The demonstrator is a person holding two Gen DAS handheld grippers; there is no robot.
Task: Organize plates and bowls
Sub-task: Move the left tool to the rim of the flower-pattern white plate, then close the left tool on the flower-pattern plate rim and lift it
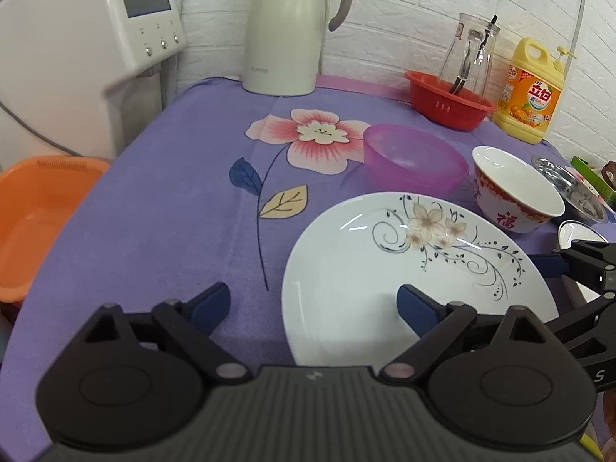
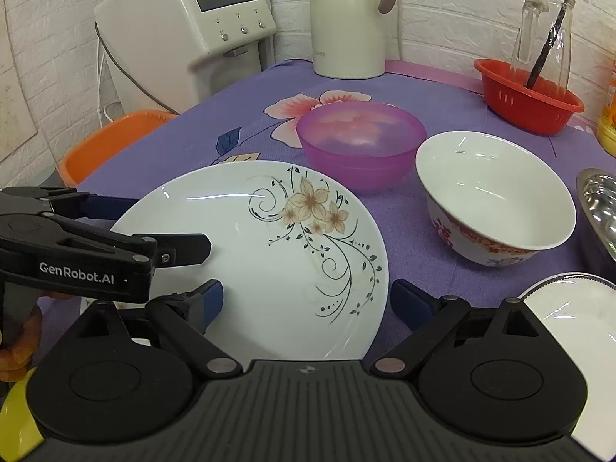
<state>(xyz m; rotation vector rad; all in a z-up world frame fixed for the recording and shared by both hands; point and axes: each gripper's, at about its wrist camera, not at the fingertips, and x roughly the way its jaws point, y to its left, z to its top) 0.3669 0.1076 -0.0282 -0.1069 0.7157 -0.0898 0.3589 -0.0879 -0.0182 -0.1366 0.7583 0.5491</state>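
Leftmost, I have my left gripper (image 2: 152,223) spread wide and holding nothing, one finger over the flowered plate (image 2: 261,254) and one off its left edge, so I judge I am lining up to pinch that rim. My right gripper (image 2: 308,302) is also wide open and empty, straddling the plate's near right edge, probably to steady it. Beyond lie the purple bowl (image 2: 360,142) and, further right, the white bowl (image 2: 496,200), both apart from the plate on the cloth (image 1: 173,211).

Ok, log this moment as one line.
left gripper: open, over flowered plate's left rim | right gripper: open, at near rim | plate: flat on table, ungrasped | purple bowl, white bowl: untouched
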